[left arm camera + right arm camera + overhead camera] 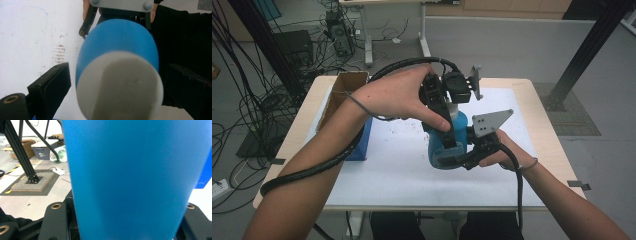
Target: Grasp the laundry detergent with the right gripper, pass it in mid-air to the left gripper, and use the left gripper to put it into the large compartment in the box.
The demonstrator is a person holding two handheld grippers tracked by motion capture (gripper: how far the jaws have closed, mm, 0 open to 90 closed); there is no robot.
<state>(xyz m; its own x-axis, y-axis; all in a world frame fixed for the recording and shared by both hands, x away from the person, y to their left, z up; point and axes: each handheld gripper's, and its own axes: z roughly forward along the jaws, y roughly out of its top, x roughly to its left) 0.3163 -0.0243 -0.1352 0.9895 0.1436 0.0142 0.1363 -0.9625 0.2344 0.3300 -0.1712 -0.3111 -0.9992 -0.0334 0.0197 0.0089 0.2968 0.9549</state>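
With the right hand-held gripper (462,156) clamped tight on the blue bottle (443,145) standing mid-table (377,175), the left hand-held gripper (447,132), jaws apart astride the white cap (120,87), should close squarely before twisting.

Soft, even overhead light, slightly dim, with faint shadows on the white table (377,175). Close-up views are blurred: the blue bottle (135,180) and its pale cap (120,87) sit out of focus.
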